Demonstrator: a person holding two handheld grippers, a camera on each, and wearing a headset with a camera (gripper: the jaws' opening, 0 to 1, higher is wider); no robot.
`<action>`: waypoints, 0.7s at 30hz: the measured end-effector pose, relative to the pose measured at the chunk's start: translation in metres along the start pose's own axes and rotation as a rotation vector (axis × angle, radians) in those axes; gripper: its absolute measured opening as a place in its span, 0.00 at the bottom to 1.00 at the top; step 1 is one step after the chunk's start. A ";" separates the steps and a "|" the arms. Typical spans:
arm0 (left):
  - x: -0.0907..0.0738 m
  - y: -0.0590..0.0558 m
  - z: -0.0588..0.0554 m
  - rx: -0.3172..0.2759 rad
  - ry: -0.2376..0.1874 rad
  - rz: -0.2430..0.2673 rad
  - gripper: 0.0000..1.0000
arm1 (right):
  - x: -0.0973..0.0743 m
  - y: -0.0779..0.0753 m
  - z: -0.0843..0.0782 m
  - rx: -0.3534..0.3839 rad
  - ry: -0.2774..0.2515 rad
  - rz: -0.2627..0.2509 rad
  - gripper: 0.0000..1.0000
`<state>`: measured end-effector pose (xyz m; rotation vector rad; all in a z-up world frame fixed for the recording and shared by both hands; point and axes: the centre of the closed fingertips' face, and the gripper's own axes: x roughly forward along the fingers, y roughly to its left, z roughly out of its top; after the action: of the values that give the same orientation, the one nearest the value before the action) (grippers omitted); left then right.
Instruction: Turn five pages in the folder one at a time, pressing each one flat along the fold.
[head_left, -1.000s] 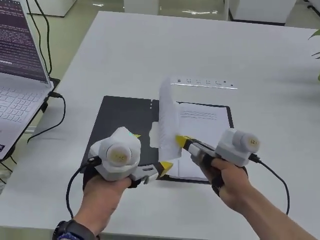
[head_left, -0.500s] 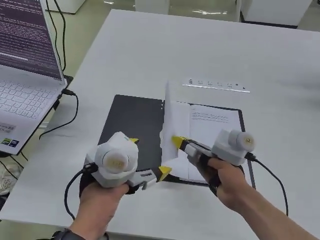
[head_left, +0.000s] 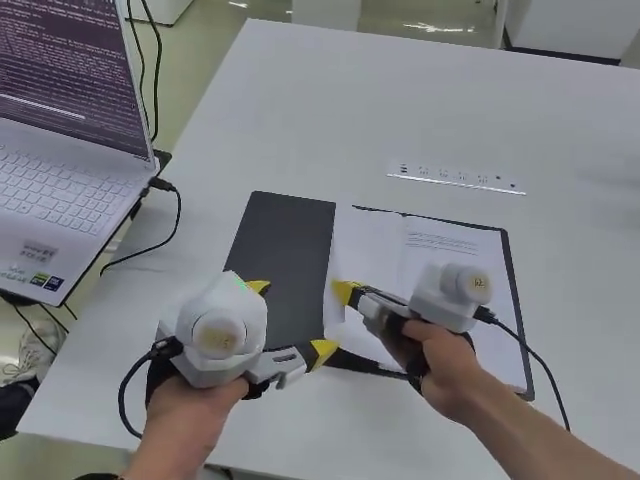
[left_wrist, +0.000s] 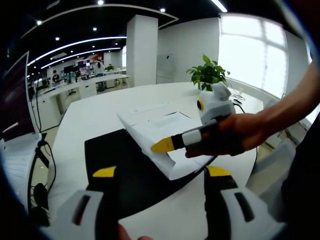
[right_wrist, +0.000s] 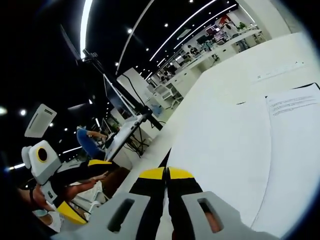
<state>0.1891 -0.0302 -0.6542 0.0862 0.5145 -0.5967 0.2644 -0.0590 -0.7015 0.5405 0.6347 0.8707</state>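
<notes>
**Page pinched at the fold, left tongs wide open**

The open black plastic folder (head_left: 285, 260) lies flat on the white counter (head_left: 350, 100), its bare left cover toward the person's left and a stack of printed white sheets (head_left: 455, 255) on its right half; one thin white paper page (head_left: 365, 250) slopes up off that stack, near the fold.

The right tongs (head_left: 345, 292) are closed on this page's near edge; in the right gripper view their yellow tips (right_wrist: 166, 173) meet with no gap, and the page (right_wrist: 225, 145) spreads away to the right; in the left gripper view the same tongs (left_wrist: 162, 145) hold the page (left_wrist: 150, 122) tilted, clear of the dark cover below.

The left tongs (head_left: 290, 318) are spread wide and grip nothing; they hover over the near edge of the folder's left cover, just beside the right tongs but not touching them; their two yellow tips (left_wrist: 161, 171) stand well apart in their own view.

A silver open laptop (head_left: 60, 190) sits at the counter's left edge; a long white power strip (head_left: 455, 178) lies beyond the folder.
</notes>
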 end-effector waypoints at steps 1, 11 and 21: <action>-0.001 0.002 -0.001 -0.003 0.000 0.003 0.69 | 0.002 0.000 -0.001 0.002 0.003 0.002 0.00; -0.009 0.008 -0.006 -0.033 -0.007 0.021 0.69 | 0.020 -0.005 -0.016 0.022 0.045 -0.004 0.00; -0.012 0.009 -0.018 -0.056 0.013 0.016 0.69 | 0.037 -0.011 -0.031 0.054 0.083 -0.017 0.00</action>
<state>0.1781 -0.0124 -0.6653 0.0410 0.5421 -0.5664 0.2668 -0.0285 -0.7406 0.5489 0.7393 0.8658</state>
